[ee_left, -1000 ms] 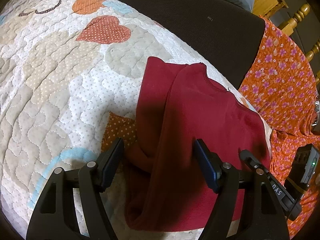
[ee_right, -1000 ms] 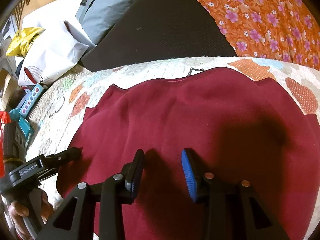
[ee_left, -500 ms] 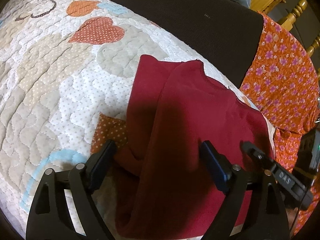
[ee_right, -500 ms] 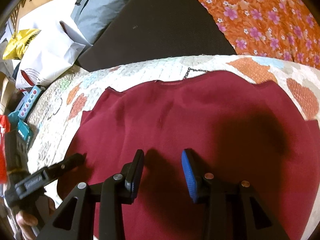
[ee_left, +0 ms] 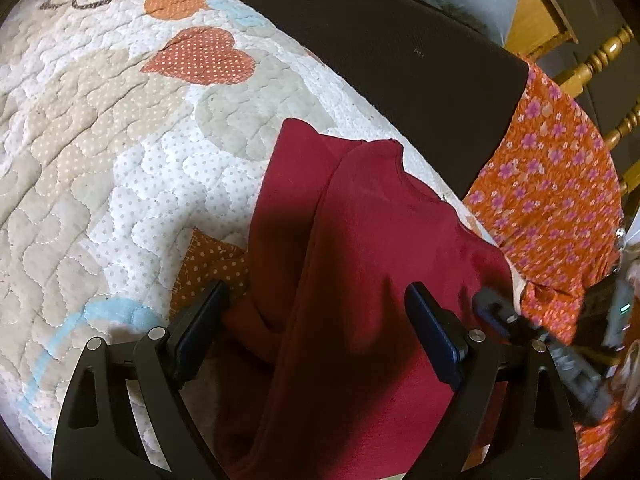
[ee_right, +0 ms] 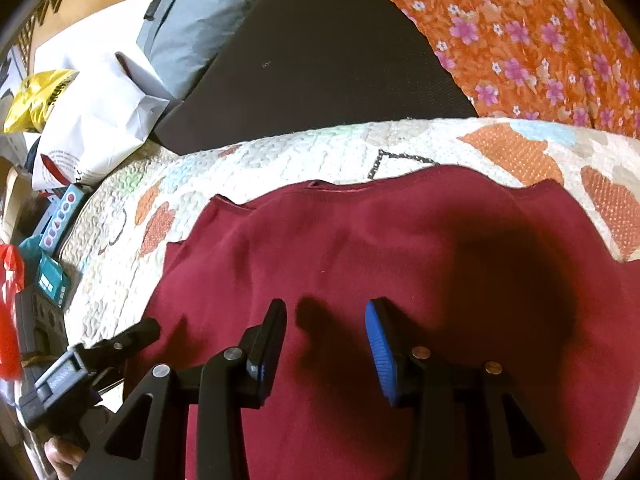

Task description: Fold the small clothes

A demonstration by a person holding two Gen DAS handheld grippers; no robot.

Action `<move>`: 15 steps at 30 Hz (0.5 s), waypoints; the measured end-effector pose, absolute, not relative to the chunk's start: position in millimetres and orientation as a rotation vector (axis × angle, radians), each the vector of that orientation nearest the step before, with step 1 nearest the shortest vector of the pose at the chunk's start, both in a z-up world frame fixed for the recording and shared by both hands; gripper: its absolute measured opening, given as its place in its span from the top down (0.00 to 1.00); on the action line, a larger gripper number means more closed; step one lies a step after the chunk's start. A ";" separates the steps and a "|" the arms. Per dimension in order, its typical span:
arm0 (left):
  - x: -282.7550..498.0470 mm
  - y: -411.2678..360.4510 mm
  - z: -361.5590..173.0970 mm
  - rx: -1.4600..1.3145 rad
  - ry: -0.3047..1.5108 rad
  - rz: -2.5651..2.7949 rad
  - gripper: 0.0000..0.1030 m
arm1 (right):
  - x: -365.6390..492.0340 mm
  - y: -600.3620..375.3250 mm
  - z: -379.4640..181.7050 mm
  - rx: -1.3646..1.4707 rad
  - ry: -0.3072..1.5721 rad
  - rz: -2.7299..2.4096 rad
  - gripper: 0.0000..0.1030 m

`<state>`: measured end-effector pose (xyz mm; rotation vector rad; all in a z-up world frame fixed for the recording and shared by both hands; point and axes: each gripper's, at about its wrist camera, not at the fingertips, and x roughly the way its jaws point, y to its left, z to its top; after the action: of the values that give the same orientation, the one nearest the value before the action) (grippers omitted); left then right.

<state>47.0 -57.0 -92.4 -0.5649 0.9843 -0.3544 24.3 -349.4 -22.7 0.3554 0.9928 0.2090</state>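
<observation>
A dark red top (ee_left: 360, 264) lies on the quilted heart-pattern blanket (ee_left: 100, 140), its left part folded inward over the body. My left gripper (ee_left: 316, 320) is open, hovering over the garment's lower left part. In the right wrist view the same red top (ee_right: 380, 256) spreads wide, neckline at the far edge. My right gripper (ee_right: 326, 344) is open just above the fabric and holds nothing. The left gripper (ee_right: 132, 340) shows at the garment's left edge in that view, and the right gripper (ee_left: 500, 312) shows at its right edge in the left wrist view.
An orange flowered cloth (ee_left: 552, 200) lies to the right of the top. A dark cushion (ee_right: 304, 64) and a grey pillow (ee_right: 208, 12) lie beyond the quilt. White and yellow bags (ee_right: 92, 120) and boxes (ee_right: 56, 224) crowd the left. Wooden spindles (ee_left: 592, 60) stand far right.
The left gripper has drawn back slightly and opened a little wider over the top. The right gripper stays open and holds its place. The garment has not changed shape.
</observation>
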 end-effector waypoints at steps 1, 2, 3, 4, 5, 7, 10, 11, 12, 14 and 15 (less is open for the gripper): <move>45.4 -57.2 -92.7 -0.563 0.988 -0.347 0.13 | 25.0 -347.2 -18.7 0.354 0.986 0.224 0.62; 43.7 -57.3 -92.7 -0.566 0.992 -0.342 0.13 | 27.8 -341.4 -11.0 0.350 0.976 0.252 0.62; 39.8 -55.8 -92.6 -0.579 0.994 -0.337 0.13 | 31.4 -336.3 -5.3 0.345 0.971 0.271 0.60; 37.4 -56.4 -93.1 -0.586 0.997 -0.331 0.13 | 39.5 -326.1 2.2 0.337 0.975 0.298 0.58; 34.3 -55.5 -93.8 -0.588 1.003 -0.327 0.13 | 46.1 -317.8 5.6 0.333 0.986 0.320 0.58; 26.0 -54.4 -93.4 -0.576 1.019 -0.329 0.13 | 65.1 -291.3 10.7 0.325 1.029 0.382 0.56; 16.7 -49.8 -92.5 -0.549 1.050 -0.345 0.13 | 90.0 -252.6 5.1 0.297 1.124 0.478 0.51; 15.8 -46.7 -92.9 -0.553 1.056 -0.350 0.13 | 100.4 -236.8 0.6 0.274 1.162 0.491 0.50; 15.9 -43.7 -93.3 -0.563 1.061 -0.350 0.13 | 107.7 -226.6 -3.5 0.250 1.188 0.491 0.50; 18.5 -38.1 -95.4 -0.604 1.069 -0.355 0.13 | 123.0 -201.8 -14.7 0.179 1.250 0.487 0.49; 19.6 -37.6 -96.4 -0.612 1.070 -0.354 0.13 | 127.2 -195.1 -18.7 0.166 1.263 0.485 0.49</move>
<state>19.6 -37.6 -96.4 -0.6118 1.0700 -0.3544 127.2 -195.1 -18.7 0.1665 1.2631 0.4848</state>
